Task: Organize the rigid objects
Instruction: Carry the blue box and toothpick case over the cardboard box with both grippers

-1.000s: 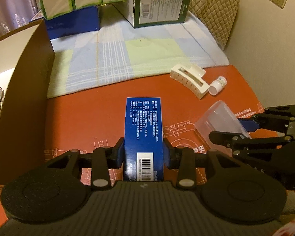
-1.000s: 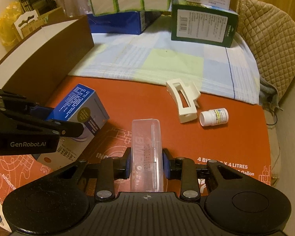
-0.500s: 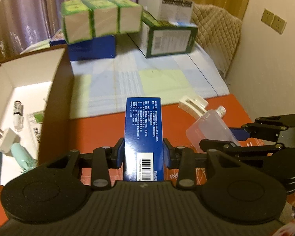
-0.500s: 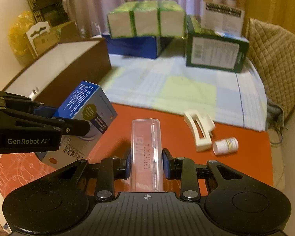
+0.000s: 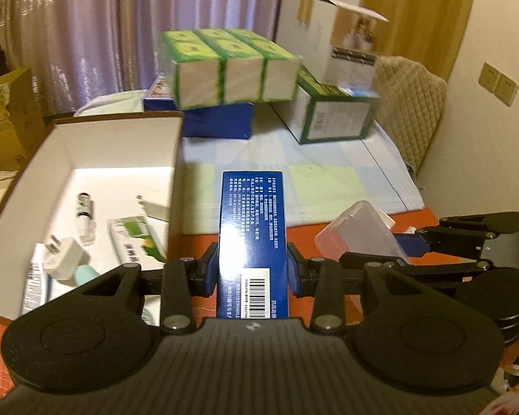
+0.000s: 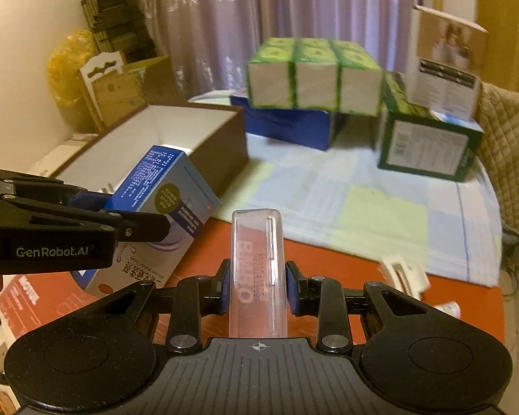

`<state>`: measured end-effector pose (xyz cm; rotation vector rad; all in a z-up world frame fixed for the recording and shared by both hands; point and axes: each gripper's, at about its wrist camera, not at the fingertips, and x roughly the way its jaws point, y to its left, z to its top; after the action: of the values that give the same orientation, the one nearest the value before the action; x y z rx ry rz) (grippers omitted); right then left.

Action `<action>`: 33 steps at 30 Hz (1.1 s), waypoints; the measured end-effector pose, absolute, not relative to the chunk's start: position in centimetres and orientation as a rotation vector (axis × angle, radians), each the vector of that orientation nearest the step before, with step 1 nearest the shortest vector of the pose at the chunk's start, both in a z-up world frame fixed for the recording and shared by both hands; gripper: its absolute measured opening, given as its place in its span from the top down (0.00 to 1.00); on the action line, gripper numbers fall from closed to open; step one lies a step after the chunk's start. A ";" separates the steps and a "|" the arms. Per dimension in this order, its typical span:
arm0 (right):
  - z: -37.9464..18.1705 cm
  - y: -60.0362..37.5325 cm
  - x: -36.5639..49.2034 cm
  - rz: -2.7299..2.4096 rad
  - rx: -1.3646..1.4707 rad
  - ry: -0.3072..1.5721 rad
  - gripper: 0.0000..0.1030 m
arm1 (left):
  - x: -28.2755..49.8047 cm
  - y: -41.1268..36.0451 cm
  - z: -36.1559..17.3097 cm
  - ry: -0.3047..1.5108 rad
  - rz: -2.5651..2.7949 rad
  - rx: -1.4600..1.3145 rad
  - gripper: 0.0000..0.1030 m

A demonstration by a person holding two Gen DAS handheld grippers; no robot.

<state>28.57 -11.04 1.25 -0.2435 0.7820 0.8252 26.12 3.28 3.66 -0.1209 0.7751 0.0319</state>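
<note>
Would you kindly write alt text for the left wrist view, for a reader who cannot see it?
The left gripper clamps a blue carton above an orange surface. To its left an open white-lined box holds small items; on its right the right gripper grips a clear plastic case. Stacked boxes and a curtain blur behind.

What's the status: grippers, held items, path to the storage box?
Left gripper shut on blue carton. Right gripper shut on clear case. Both airborne beside open storage box; nothing blocking.
</note>
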 end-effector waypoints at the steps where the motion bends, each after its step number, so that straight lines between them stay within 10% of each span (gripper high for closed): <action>1: 1.4 -10.6 28.4 0.834 -0.242 0.778 0.73 | 25.9 3.9 3.9 0.768 0.041 -0.126 0.67; 33: 1.2 10.2 32.4 0.923 -0.186 0.809 0.73 | 33.0 23.1 3.5 0.812 0.171 -0.095 0.67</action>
<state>32.36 10.20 1.21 -0.1855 0.8090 0.9229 32.96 23.07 3.50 -0.0953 0.8124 0.1707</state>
